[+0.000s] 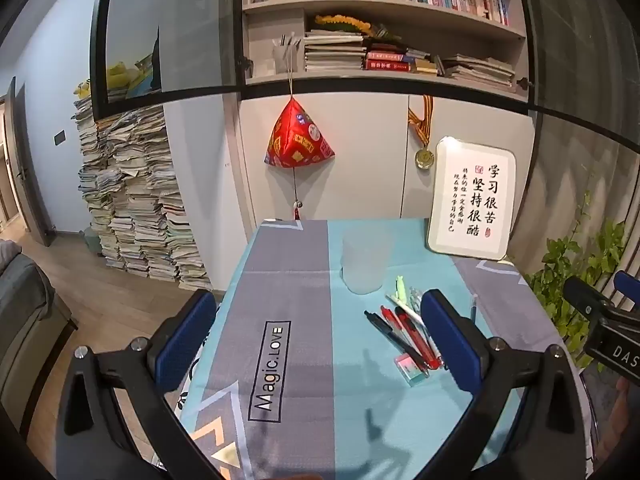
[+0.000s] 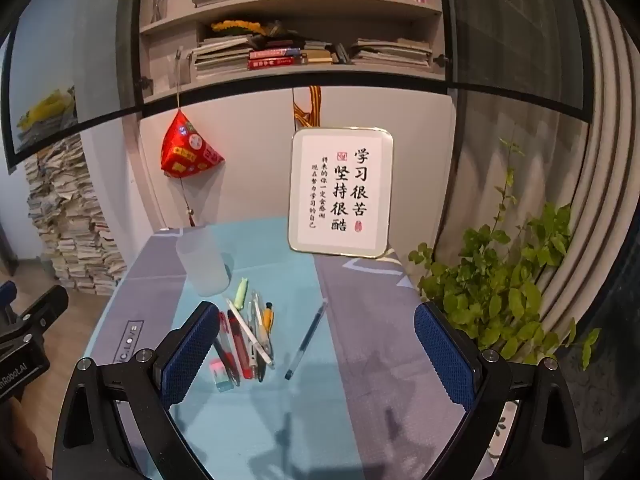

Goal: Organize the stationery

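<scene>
Left gripper (image 1: 320,336): jaws fully apart, nothing between the blue pads (image 1: 188,336), held above the near part of the table and tilted downward. Right gripper (image 2: 320,344): jaws likewise spread wide and empty, above the same table, further to the right; its black body also shows at the right edge of the left wrist view. The table carries a cloth (image 1: 288,280) in teal and grey panels with a printed "Magic.LOVE" label (image 1: 269,372). The stationery lies loose on the teal panel, ahead of both grippers. Nearest is a small eraser (image 2: 221,374), pink and pale green, touching the lower ends of the pens. The pen cluster (image 2: 248,336) lies just beyond it: black and red pens side by side, a white pen laid across them, and a yellow-and-black one at the right of the group. A pale green pen (image 2: 241,292) with a shaped cap lies at the far end of the cluster. A single blue pen (image 2: 307,338) lies apart to the right, on the seam between teal and grey. Beyond the pens stands a frosted cup (image 2: 202,266), upright, empty as far as can be seen. At the far edge, a framed sign (image 2: 340,192) leans against the cabinet. A red pouch (image 2: 188,152) hangs left of it. A plant (image 2: 500,280) stands right of the table. Bookshelves (image 2: 296,12) fill the wall above.
</scene>
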`<state>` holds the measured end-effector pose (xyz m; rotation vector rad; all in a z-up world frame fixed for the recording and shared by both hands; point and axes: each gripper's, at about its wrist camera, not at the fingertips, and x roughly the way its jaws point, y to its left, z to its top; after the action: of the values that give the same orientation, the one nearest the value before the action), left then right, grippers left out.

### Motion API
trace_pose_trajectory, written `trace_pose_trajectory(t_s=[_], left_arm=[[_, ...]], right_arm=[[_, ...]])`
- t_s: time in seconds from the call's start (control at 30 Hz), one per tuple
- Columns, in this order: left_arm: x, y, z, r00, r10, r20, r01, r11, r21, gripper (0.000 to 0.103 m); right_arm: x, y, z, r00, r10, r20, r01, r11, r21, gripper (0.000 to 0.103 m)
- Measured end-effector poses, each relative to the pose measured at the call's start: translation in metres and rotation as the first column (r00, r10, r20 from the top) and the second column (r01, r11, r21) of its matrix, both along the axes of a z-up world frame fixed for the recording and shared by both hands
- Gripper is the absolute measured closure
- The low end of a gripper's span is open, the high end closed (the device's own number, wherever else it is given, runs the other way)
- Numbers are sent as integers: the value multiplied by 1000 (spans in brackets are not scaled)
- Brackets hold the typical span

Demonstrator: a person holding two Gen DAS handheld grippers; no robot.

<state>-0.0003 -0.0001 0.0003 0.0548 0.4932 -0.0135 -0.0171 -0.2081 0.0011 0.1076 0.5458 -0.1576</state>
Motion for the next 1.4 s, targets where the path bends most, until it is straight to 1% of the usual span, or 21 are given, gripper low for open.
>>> trace_pose_trajectory(t_s=[0.1, 0.13, 0.17, 0.2, 0.27, 0.37, 0.43, 0.67, 1.23, 1.4], left_arm=[[0, -1, 1, 1000, -1, 17, 1, 1000, 5, 1], [-1, -3, 8, 999, -3, 39, 3, 1000, 9, 1], [-6, -5, 16, 998, -6, 60, 5, 1000, 10, 1], [-7, -3, 17, 998, -6, 66, 6, 1000, 5, 1], [-9, -5, 20, 997, -13, 76, 13, 1000, 4, 1], [-13, 2, 16, 995, -29, 96, 31, 999, -22, 1], [-16, 3, 19, 993, -34, 114, 37, 999, -24, 1], [-22, 5, 31, 986, -38, 162, 48, 997, -54, 1], [-21, 11, 27, 986, -35, 160, 48, 996, -79, 1], [-19, 13, 27, 988, -40, 149, 52, 995, -82, 1]], right_arm=[[-3, 1, -3, 1000, 4, 1, -4, 1000, -2, 5], [-4, 2, -4, 1000, 4, 3, -4, 1000, -4, 5], [0, 1, 7, 1000, 4, 7, -4, 1000, -6, 5], [-3, 2, 13, 1000, 5, 16, -5, 1000, -11, 5], [-6, 0, 17, 1000, 9, 27, -8, 1000, -12, 5], [-8, 1, 29, 999, 11, 48, -10, 1000, -22, 5], [-12, 9, 25, 997, 10, 74, -7, 999, -34, 5], [-17, 15, 39, 992, 21, 123, -14, 999, -53, 5], [-17, 20, 33, 993, 17, 118, -10, 998, -62, 5], [-16, 21, 31, 994, 18, 108, -11, 998, -64, 5]])
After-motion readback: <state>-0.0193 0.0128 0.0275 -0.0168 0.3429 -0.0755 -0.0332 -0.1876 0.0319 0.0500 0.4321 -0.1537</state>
